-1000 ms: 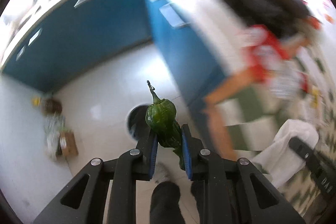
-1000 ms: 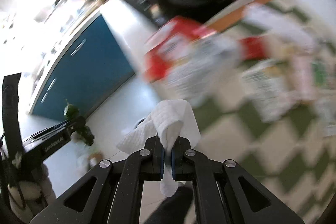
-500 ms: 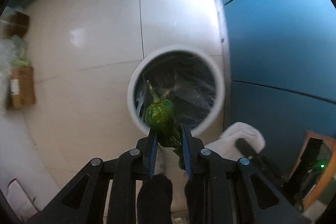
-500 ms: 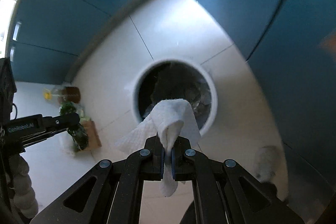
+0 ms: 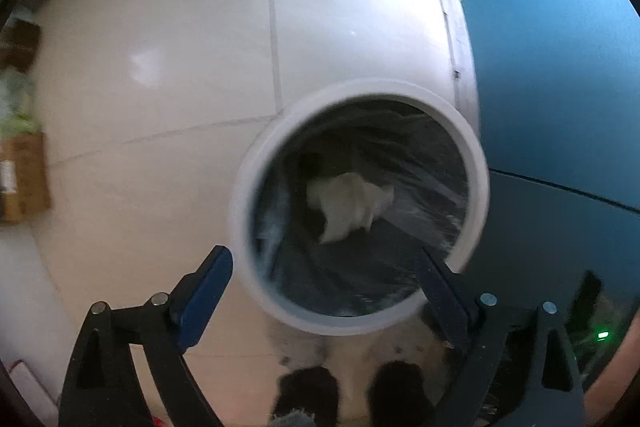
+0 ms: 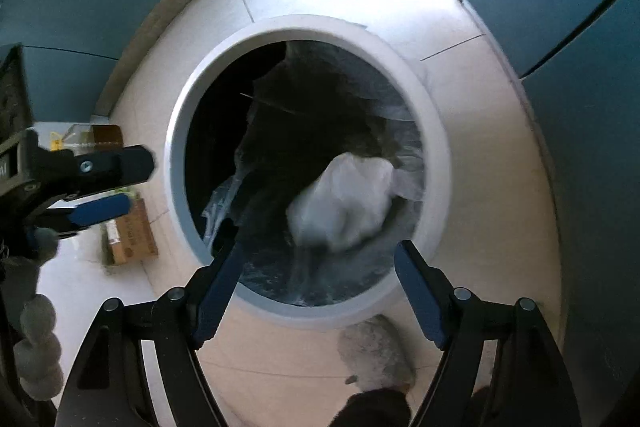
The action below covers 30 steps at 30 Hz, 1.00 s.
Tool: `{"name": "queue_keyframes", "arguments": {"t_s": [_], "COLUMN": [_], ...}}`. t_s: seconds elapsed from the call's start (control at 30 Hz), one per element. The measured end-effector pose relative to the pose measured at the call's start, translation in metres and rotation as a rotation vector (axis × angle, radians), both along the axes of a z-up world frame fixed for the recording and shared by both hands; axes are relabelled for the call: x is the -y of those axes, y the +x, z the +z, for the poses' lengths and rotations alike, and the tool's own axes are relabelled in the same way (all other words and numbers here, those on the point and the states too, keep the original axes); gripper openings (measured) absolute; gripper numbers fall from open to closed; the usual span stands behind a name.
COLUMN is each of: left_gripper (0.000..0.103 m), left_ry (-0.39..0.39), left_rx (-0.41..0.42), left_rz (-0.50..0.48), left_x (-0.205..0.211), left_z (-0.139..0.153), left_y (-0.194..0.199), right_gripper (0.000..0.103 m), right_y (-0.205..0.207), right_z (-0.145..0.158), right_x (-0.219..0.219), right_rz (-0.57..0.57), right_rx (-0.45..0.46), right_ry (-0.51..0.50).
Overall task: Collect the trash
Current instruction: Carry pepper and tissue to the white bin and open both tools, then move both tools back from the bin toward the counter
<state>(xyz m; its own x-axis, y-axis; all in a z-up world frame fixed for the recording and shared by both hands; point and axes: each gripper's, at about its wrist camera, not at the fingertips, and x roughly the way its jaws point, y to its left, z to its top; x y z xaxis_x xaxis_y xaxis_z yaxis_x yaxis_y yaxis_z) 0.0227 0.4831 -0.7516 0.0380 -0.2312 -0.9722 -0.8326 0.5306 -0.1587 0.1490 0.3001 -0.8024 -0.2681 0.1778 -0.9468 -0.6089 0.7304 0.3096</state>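
Left gripper [image 5: 325,269]: black frame w/ blue finger pads [image 5: 204,285], jaws spread wide apart, nothing between them. It hangs above the near-left rim of the round white-rimmed trash bin [image 5: 256,163], lined w/ a dark, glossy plastic bag [image 5: 416,163].

Right gripper [image 6: 318,281]: same build, jaws also wide apart and empty, aimed down over the near edge of the bin [image 6: 434,147]. Bag liner [image 6: 312,99] shows creased folds and pale plastic at lower left of the opening.

Trash: crumpled white paper towel [image 5: 350,203] inside the bin, toward its centre; blurred. In the right wrist view the same wad [image 6: 344,203] sits toward the right side of the opening, inside the rim, apart from both grippers. Whether it rests on the bag or is mid-air: cannot tell.

Surroundings: bin stands on a pale tiled floor [image 5: 160,27], just beside teal-blue cabinet fronts [image 5: 560,67] at the floor's right edge. Brown cardboard box [image 6: 132,233] on the floor left of the bin; the left gripper [image 6: 116,183] appears in front of it in the right wrist view, pads parted. Grey fluffy slipper [image 6: 374,351] on the floor by the bin's near edge.
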Motion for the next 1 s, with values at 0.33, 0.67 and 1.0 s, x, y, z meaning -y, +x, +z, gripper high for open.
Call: {"name": "queue_keyframes", "arguments": {"t_s": [0.33,0.67,1.0], "left_gripper": [0.097,0.097,0.097], "left_ry": [0.322,0.405,0.463], "left_rx": [-0.095,-0.046,0.006], "left_rz": [-0.046,-0.019,-0.017], "left_x": [0.021,0.057,0.094], "left_z": [0.126,0.258,0.376], "left_y": [-0.038,-0.050,-0.073], "right_gripper": [0.103,0.103,0.103], "right_y": [0.002,-0.024,-0.051], "right_z": [0.114,0.267,0.414], "right_x": [0.007,0.013,0.045], "right_rz": [0.103,0.158,0.180], "right_rx": [0.290,0.329,0.362], "right_ry": [-0.121,-0.073,0.000]}}
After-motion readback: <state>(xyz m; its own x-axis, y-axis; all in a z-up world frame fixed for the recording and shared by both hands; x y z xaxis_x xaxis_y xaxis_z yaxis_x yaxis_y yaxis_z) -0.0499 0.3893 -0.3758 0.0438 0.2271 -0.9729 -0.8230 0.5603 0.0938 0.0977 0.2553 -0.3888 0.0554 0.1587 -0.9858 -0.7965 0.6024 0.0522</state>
